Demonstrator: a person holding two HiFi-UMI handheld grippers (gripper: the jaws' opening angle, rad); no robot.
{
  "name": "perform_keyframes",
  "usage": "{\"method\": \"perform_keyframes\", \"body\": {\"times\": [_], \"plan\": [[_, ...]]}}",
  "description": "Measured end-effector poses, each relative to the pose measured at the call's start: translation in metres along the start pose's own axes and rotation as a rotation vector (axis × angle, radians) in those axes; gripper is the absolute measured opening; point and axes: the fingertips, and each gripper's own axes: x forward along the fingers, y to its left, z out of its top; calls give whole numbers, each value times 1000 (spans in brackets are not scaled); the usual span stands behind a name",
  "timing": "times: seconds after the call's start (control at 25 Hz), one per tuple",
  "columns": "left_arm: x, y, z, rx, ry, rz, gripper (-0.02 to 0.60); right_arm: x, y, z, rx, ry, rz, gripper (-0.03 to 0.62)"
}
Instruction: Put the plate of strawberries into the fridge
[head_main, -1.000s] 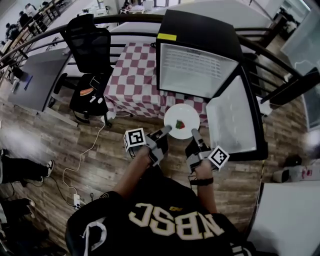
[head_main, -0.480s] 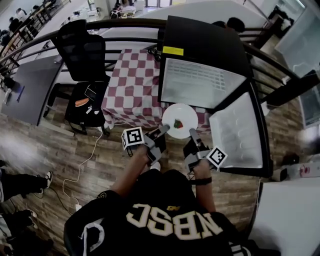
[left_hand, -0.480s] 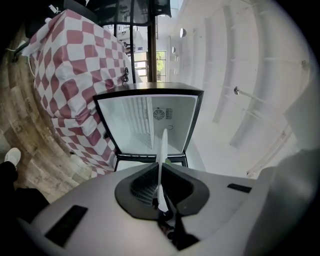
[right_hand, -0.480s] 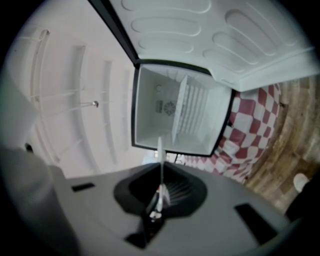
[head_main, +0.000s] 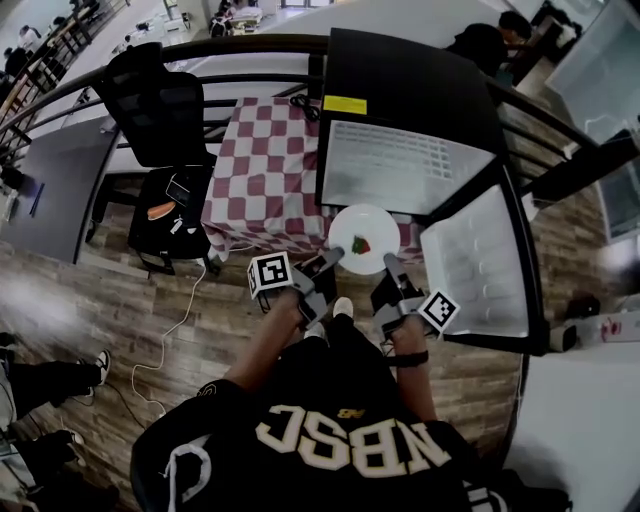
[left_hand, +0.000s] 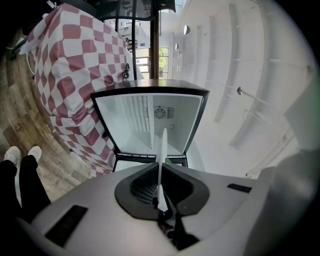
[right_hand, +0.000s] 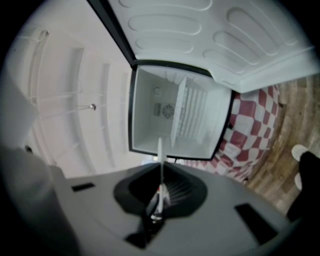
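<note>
a wood-plank floor (head_main: 130, 290) runs under everything, in an open room with a curved dark railing (head_main: 230, 42) behind. one tabletop (head_main: 265, 165) under a red-and-white check cloth stands beside one black fridge (head_main: 400, 80). the fridge door (head_main: 470, 255) is swung wide to the right, showing a white inside with a wire shelf. left of the tabletop sits one black chair (head_main: 165, 100) with small items on its seat, and further left one grey desk (head_main: 55, 190). one white cable (head_main: 170, 320) trails across the floor

one white plate (head_main: 375, 222) hangs just in front of the open fridge mouth, not inside it, held level between two grippers. the strawberries (head_main: 360, 244) show as one small red-and-green clump near the plate's middle; how many cannot be told. the left gripper (head_main: 334, 260) has its jaws clenched on the plate's left rim, and the right gripper (head_main: 388, 264) has its jaws clenched on the near right rim. each gripper view shows the rim edge-on, pinched between the jaws, with the fridge cavity straight ahead. two white shoes (left_hand: 20, 154) stand on the floor by the check cloth
</note>
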Motion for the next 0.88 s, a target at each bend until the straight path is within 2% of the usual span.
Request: {"method": "perform_keyframes", "body": {"times": [0.16, 0.32, 0.44, 0.68, 0.88], "plan": [[8, 8, 7, -17, -5, 16, 26, 7, 6, 10, -4, 2, 5, 32], [27, -9, 11, 5, -6, -11, 26, 15, 8, 28, -4, -1, 10, 32], [37, -7, 19, 29, -9, 1, 26, 22, 6, 37, 8, 4, 18, 32], [54, -3, 28, 12, -39, 20, 26, 36, -1, 54, 22, 26, 25, 32], [70, -10, 33, 27, -58, -5, 26, 44, -3, 68, 39, 34, 35, 32]]}}
